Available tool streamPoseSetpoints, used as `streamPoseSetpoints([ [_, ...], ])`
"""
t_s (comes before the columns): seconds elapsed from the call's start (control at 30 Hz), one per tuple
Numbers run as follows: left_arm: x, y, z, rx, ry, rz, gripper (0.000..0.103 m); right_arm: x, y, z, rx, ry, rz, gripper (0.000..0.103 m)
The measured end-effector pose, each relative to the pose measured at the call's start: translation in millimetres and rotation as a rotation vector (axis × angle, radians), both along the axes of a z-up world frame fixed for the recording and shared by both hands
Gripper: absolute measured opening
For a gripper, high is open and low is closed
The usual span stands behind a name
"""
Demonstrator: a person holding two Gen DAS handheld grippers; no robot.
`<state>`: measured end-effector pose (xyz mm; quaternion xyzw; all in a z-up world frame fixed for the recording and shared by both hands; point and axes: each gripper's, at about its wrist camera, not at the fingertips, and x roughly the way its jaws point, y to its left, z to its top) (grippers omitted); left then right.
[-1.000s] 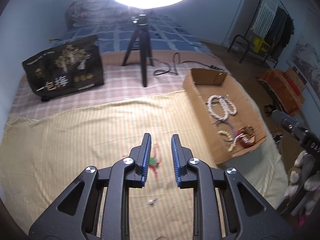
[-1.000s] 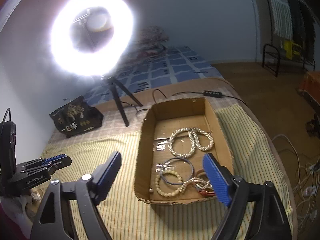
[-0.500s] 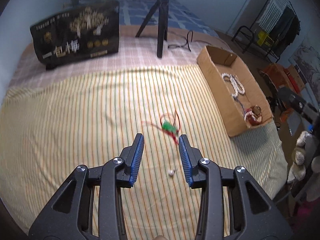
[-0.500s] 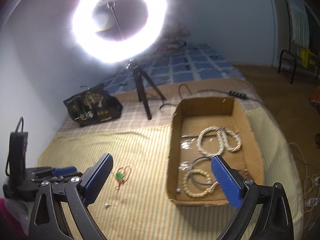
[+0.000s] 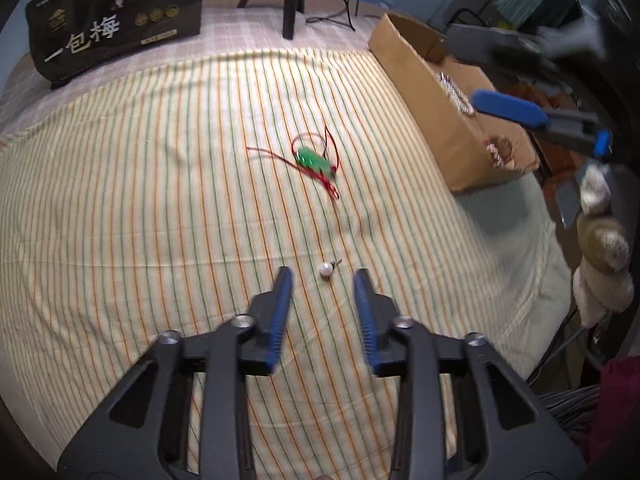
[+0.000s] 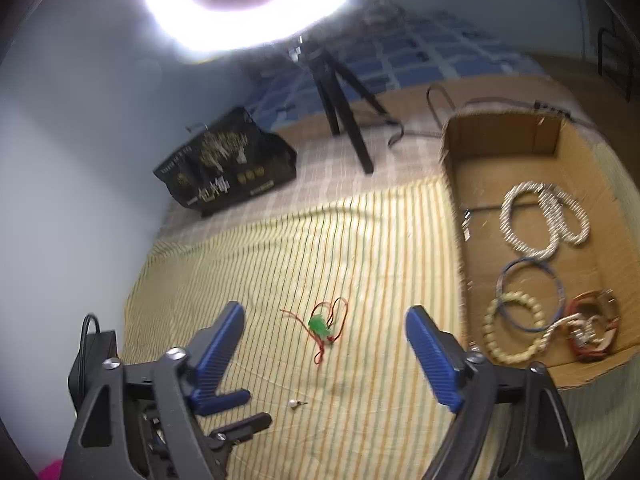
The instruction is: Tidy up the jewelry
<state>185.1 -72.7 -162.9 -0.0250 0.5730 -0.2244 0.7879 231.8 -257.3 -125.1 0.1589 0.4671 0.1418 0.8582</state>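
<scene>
A small pearl earring (image 5: 325, 269) lies on the striped cloth just ahead of my left gripper (image 5: 322, 278), which is open and empty with the pearl near its fingertips; the pearl also shows in the right wrist view (image 6: 294, 403). A green pendant on a red cord (image 5: 314, 162) lies farther ahead, and in the right wrist view (image 6: 322, 326) it lies between the wide-open fingers of my right gripper (image 6: 324, 318), which is empty and held above it. The cardboard box (image 6: 452, 184) at the right holds bead necklaces, a blue bangle and a red bracelet.
A black printed bag (image 5: 116, 20) stands at the back left. A ring-light tripod (image 6: 340, 92) stands behind the cloth with a cable beside it. The right gripper's blue finger (image 5: 508, 108) reaches over the box (image 5: 420, 80). The bed edge drops off at the right.
My left gripper has moved down and forward toward the pearl and opened a little wider. My right gripper has swung left from over the box to over the green pendant.
</scene>
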Motion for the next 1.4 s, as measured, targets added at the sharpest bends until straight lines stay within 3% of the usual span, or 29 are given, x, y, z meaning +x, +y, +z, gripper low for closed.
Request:
streamPoseSetpoints([
  [0.07,-2.2,-3.4,-4.6,0.009,0.002,-0.016,0.027,6.4,7.1,-9.1,0.007,0.033,0.011,0.078],
  [0.23,-5.0,-2.7,-11.6,0.014,0.006,-0.025,0.024,17.6,29.3,-31.2,-0.033,0.096,0.063,0.056],
  [0.43,-6.6,-1.8,-18.3,0.018,0.004,-0.025,0.022,26.4,46.5,-54.2,-0.083,0.142,0.091,0.039],
  [0.5,-7.2,-2.8,-20.9,0.025,0.004,-0.034,0.015,29.7,50.4,-59.8,-0.100,0.146,0.095,0.037],
  [0.77,-5.5,-17.5,-19.8,0.042,-0.028,-0.071,0.015,37.5,66.9,-74.0,-0.171,0.158,0.126,0.035],
  [1.03,0.1,-37.8,-25.5,0.099,-0.044,-0.104,0.015,45.3,70.1,-83.1,-0.188,0.173,0.126,0.033],
  [1.23,2.6,-46.0,-30.3,0.098,-0.028,-0.092,0.015,46.1,72.5,-83.3,-0.203,0.170,0.137,0.032],
  [1.4,7.6,-46.1,-35.7,0.105,-0.023,-0.078,0.006,45.5,75.4,-86.1,-0.231,0.165,0.146,0.027],
])
